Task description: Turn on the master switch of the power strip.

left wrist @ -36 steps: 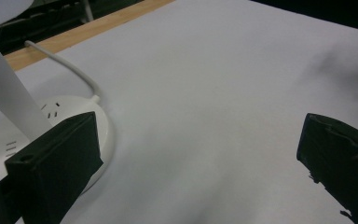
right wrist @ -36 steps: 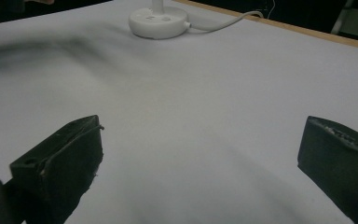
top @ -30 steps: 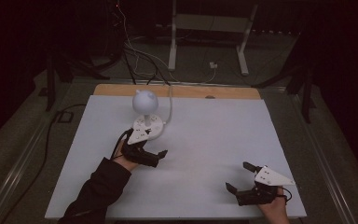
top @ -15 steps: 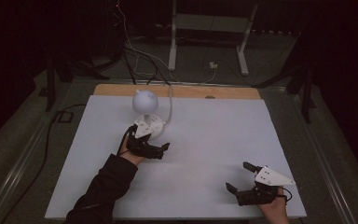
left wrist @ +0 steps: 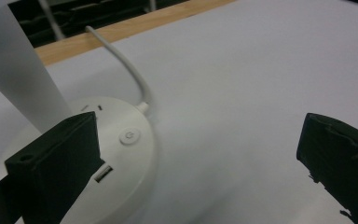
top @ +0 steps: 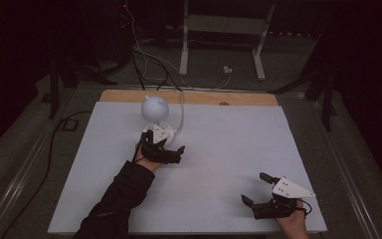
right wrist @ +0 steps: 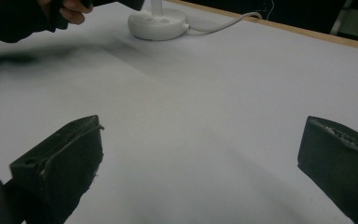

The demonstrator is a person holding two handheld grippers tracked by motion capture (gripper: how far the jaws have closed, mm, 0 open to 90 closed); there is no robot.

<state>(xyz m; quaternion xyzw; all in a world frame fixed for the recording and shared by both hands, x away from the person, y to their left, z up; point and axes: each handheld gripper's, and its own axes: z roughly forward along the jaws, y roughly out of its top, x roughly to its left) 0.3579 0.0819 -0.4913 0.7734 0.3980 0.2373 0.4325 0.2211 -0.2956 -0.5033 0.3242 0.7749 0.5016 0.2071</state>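
- The white desk lamp (top: 156,119) stands on the white table sheet (top: 229,144), toward its far side, close to the bare wooden strip (top: 238,98) along the far edge.
- The lamp has a round globe head (top: 154,107) above a flat round base (top: 161,131); its white cord (top: 181,107) leaves the base and runs away over the wooden strip.
- In the left gripper view the base (left wrist: 121,158) shows a round power button (left wrist: 129,136) on top and a small slot (left wrist: 103,172) in its near rim; the lamp's pale stem (left wrist: 18,74) rises behind.
- The left gripper (top: 166,149) sits just in front of the lamp base, on its near side, its jaws spread wide; one jaw overlaps the base's rim in its own view, the other hangs over bare sheet, and whether the first jaw touches the base cannot be told.
- The right gripper (top: 259,191) lies well away from the lamp, at the near right corner of the sheet, jaws spread apart with nothing between them.
- In the right gripper view the lamp base (right wrist: 157,21) appears far off, with the left hand (right wrist: 70,11) just beside it.
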